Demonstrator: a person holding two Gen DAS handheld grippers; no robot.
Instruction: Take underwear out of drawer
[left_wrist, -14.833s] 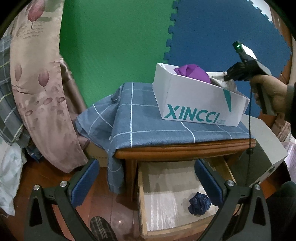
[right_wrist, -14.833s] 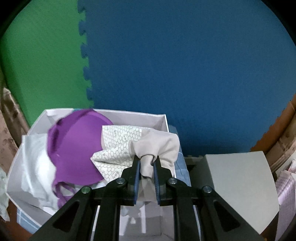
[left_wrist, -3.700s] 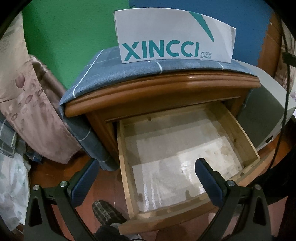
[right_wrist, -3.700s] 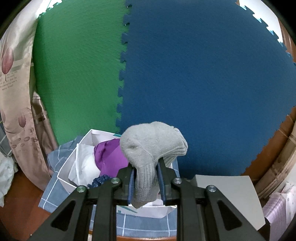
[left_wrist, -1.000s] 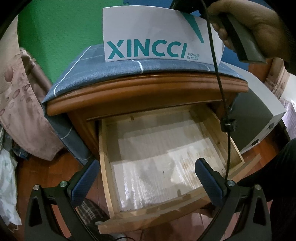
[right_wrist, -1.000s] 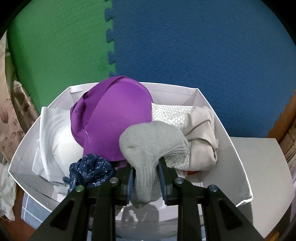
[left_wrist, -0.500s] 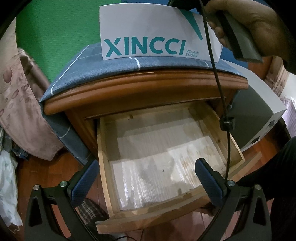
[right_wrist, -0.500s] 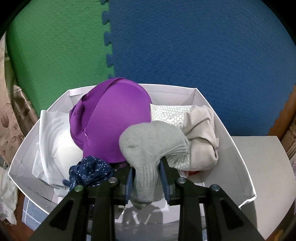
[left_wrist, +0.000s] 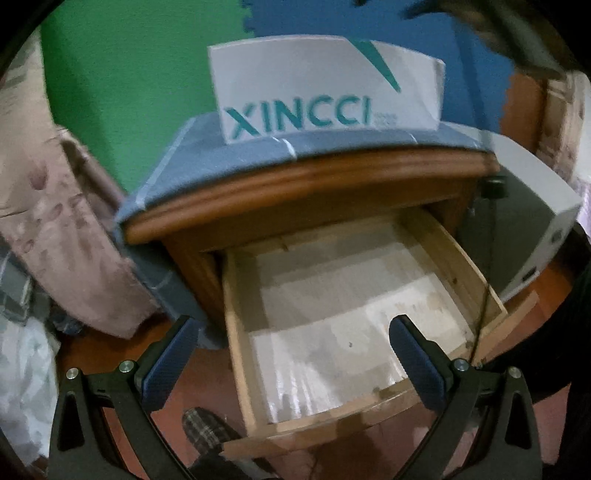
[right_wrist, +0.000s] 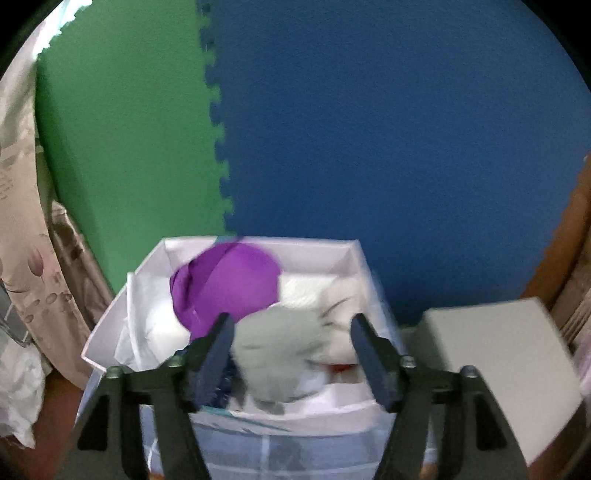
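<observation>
We count one drawer (left_wrist: 354, 314) ahead of the left claw. Ahead of the right claw we count one box (right_wrist: 110, 332) holding one purple garment (right_wrist: 229, 284), one grey sock (right_wrist: 277, 343), one navy piece (right_wrist: 225, 373).

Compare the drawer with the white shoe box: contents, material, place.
Contents: the drawer shows only its bare pale floor, while the box is heaped with clothes, a purple piece and a grey sock on top.
Material: the drawer is wood; the box is white card printed XINCCI.
Place: the drawer is pulled out of the nightstand; the box stands above it on the blue cloth.
Both are open-topped.
</observation>
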